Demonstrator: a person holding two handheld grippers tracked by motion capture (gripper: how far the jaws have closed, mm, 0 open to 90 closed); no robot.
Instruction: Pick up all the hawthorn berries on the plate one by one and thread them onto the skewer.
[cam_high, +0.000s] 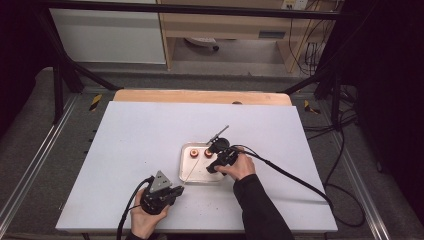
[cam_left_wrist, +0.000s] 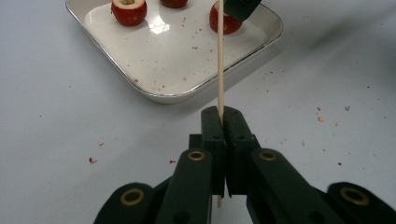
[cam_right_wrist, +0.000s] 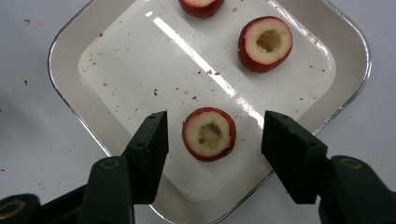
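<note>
A shallow white tray in the middle of the table holds three cored red fruit pieces. In the right gripper view, one piece lies between the jaws of my right gripper, which stand apart on either side without touching it. The other two pieces lie farther back in the tray. My left gripper is shut on a thin wooden skewer that points over the tray rim toward the fruit under the right gripper. The left gripper sits near the table's front.
Red crumbs are scattered on the white tabletop around the tray. A wooden strip runs along the table's far edge. Cables trail from both grippers off the front and right. Black frame bars stand behind the table.
</note>
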